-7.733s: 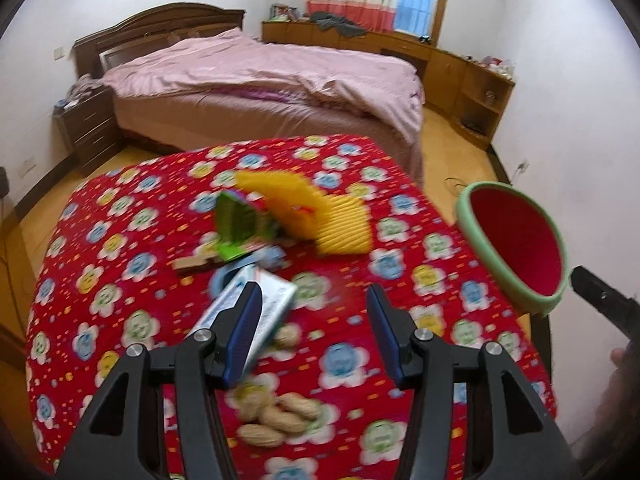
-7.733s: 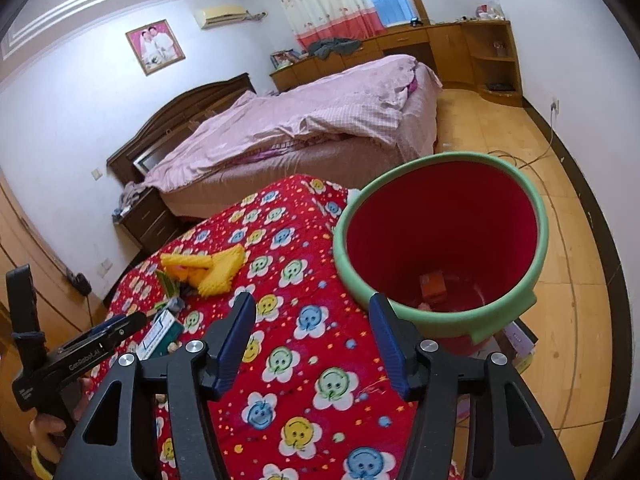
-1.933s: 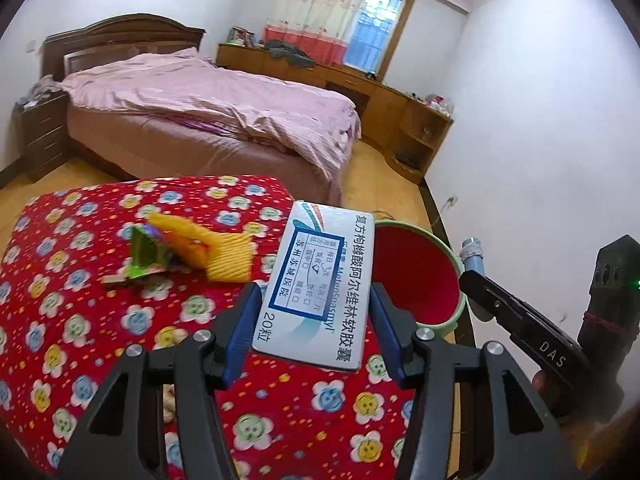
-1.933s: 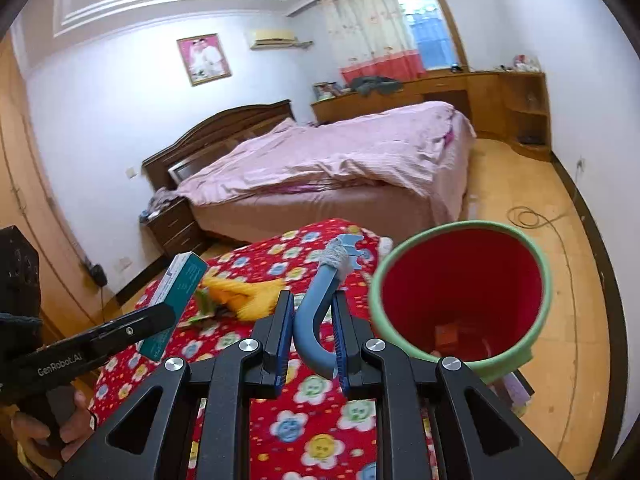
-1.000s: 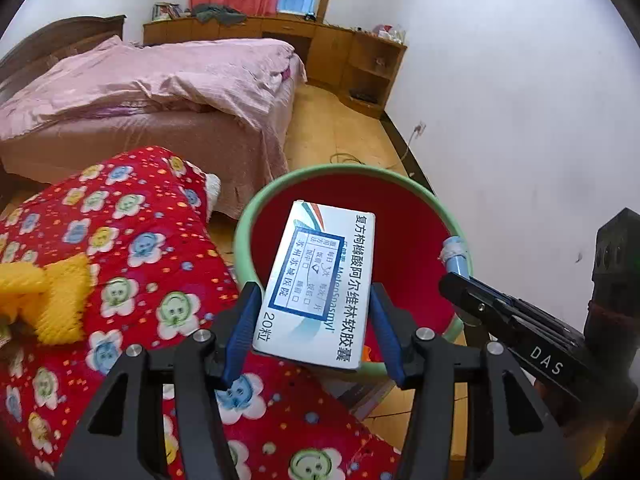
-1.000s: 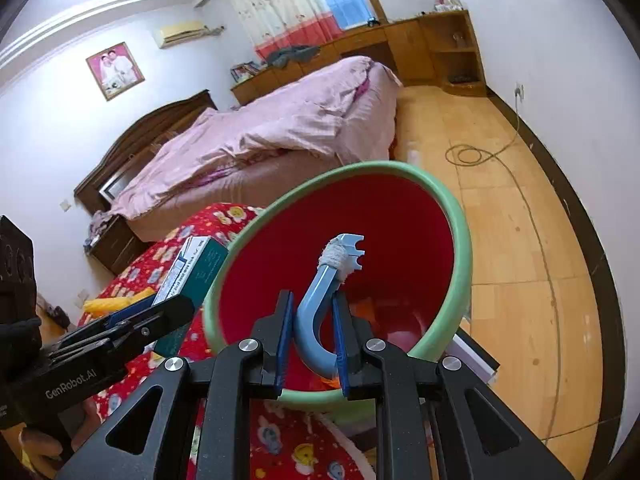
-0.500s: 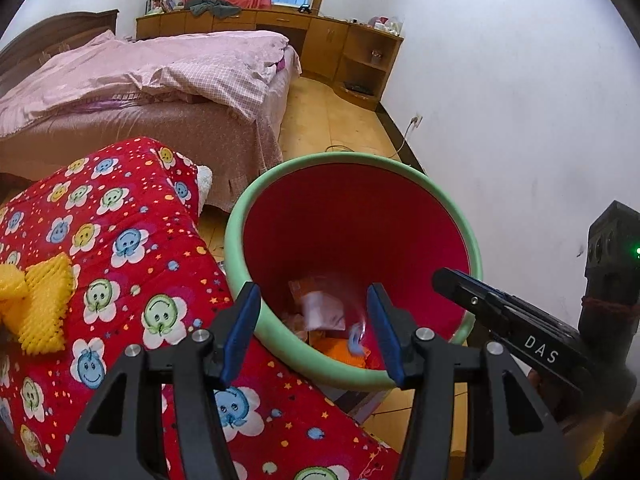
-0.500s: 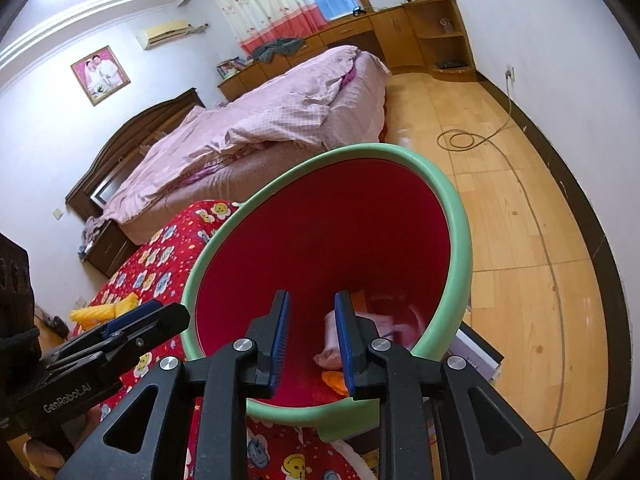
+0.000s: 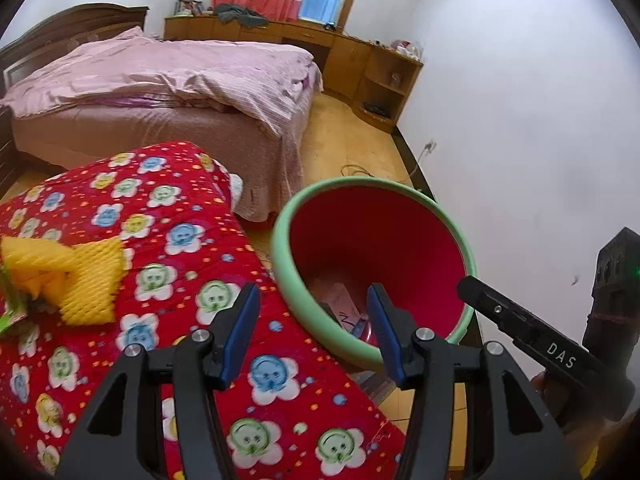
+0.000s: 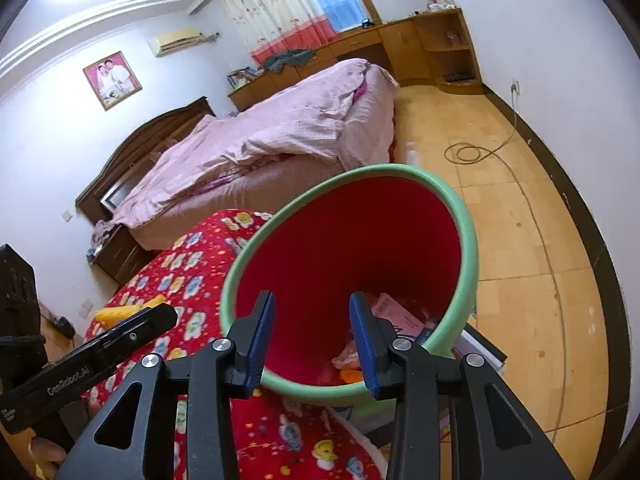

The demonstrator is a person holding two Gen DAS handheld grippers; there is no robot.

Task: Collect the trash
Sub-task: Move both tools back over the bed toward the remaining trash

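A bin (image 9: 286, 276) with a red inside and a green rim stands by the table's corner. Pink and orange trash (image 9: 340, 300) lies at its bottom, also seen as trash (image 10: 394, 314) in the right wrist view. My left gripper (image 9: 313, 292) is open and empty, over the table edge and the bin's near rim. My right gripper (image 10: 312, 300) hangs over the bin (image 10: 468, 240); its jaws are opening with nothing between them. A yellow foam net (image 9: 80, 276) lies on the red flowered tablecloth (image 9: 180, 240).
A bed (image 9: 180, 76) with a pink cover stands behind the table. Wooden cabinets (image 9: 372, 68) line the far wall, and a cable (image 10: 472, 152) lies coiled on the floor. A flat box (image 10: 480, 344) sticks out under the bin. A white wall is close on the right.
The white medicine box has left my left gripper and the blue curved piece my right; both grippers are empty. My right jaws stand wider. My left gripper has drawn back towards the table.
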